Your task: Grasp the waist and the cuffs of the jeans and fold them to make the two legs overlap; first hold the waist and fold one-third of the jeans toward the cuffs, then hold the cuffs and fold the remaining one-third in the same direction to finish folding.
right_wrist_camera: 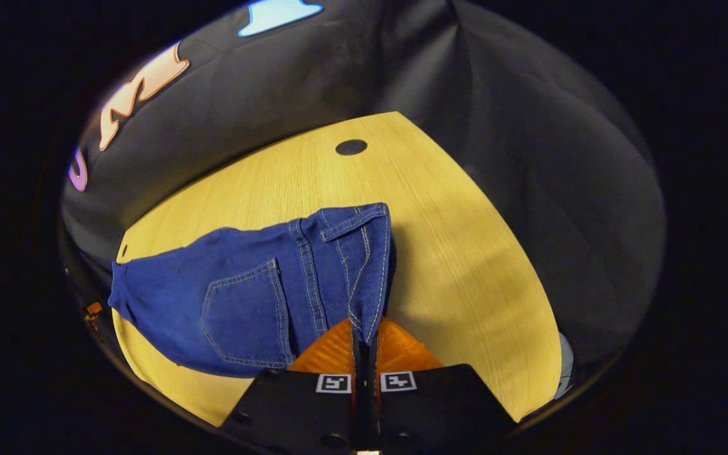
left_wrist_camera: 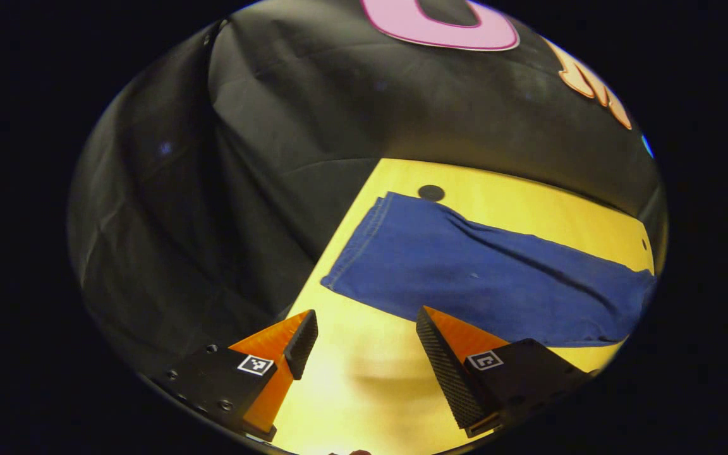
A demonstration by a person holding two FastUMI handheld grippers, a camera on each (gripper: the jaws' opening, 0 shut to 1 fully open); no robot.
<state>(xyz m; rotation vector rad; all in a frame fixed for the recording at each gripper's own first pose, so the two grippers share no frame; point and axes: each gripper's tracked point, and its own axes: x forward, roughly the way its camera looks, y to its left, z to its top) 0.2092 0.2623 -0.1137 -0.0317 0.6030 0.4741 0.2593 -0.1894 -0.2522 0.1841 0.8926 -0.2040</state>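
Blue jeans (left_wrist_camera: 478, 278) lie across the yellow wooden table (left_wrist_camera: 528, 208), legs laid one over the other, the cuff end (left_wrist_camera: 354, 253) at the left of the left gripper view. My left gripper (left_wrist_camera: 365, 316) hovers open just short of the jeans' near edge, with nothing between its fingers. In the right gripper view the jeans (right_wrist_camera: 244, 297) show a back pocket and the waistband (right_wrist_camera: 354, 253). My right gripper (right_wrist_camera: 364, 332) is shut on the waist edge, which rises off the table (right_wrist_camera: 452, 240) into its fingers.
A round black hole (left_wrist_camera: 431, 193) sits in the tabletop just beyond the cuffs, and another round black hole (right_wrist_camera: 351, 147) lies beyond the waist. Black cloth walls surround the table. The table's right edge (right_wrist_camera: 528, 328) curves close by.
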